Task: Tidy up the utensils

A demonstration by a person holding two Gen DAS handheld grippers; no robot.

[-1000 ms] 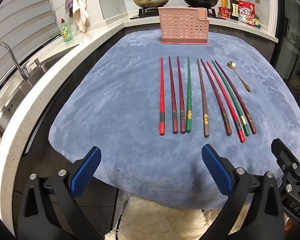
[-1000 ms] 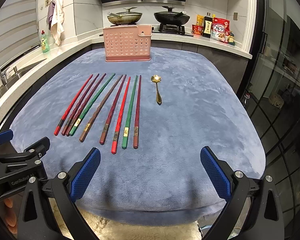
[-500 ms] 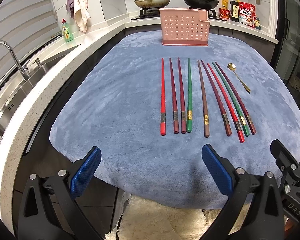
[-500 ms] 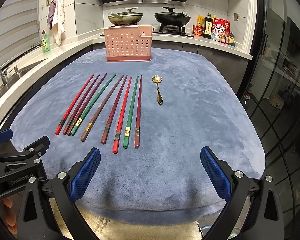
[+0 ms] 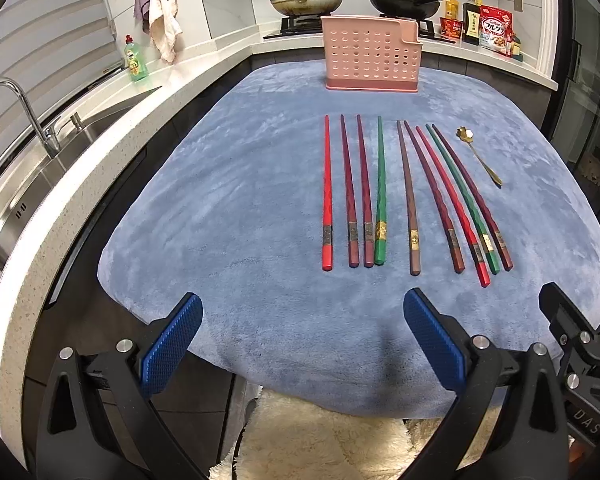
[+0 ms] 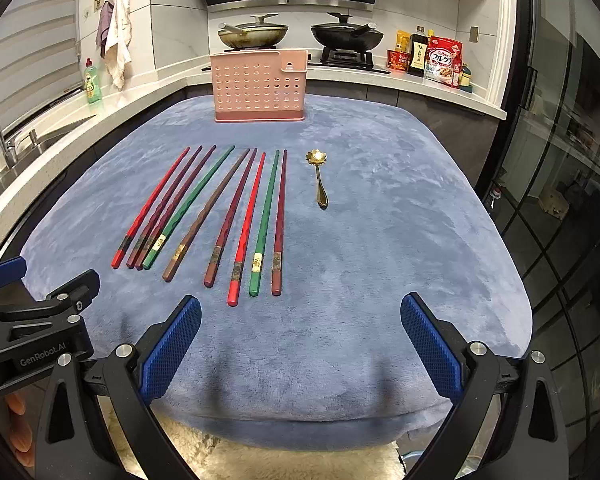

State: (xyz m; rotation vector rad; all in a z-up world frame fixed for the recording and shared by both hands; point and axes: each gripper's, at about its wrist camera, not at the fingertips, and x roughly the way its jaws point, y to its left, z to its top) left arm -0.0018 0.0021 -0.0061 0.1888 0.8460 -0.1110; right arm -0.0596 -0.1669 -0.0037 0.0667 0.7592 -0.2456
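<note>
Several chopsticks (image 5: 380, 196) (image 6: 228, 216) in red, maroon, green and brown lie side by side on a blue cloth (image 5: 240, 200) (image 6: 400, 240). A small gold spoon (image 5: 480, 156) (image 6: 320, 178) lies to their right. A pink perforated utensil holder (image 5: 372, 60) (image 6: 260, 86) stands upright at the cloth's far edge. My left gripper (image 5: 300, 336) is open and empty above the cloth's near edge. My right gripper (image 6: 300, 336) is open and empty, near the cloth's front edge, right of the left one (image 6: 40, 320).
A white counter with a steel sink (image 5: 40, 168) and tap runs along the left. A green soap bottle (image 5: 136, 62) stands on it. Two pans (image 6: 300, 34) sit on the stove behind the holder. Food packets (image 6: 440, 60) stand at the back right. A fluffy white seat (image 5: 320, 436) lies below.
Both grippers have edged very slightly forward toward the chopsticks. Nothing on the cloth has moved.
</note>
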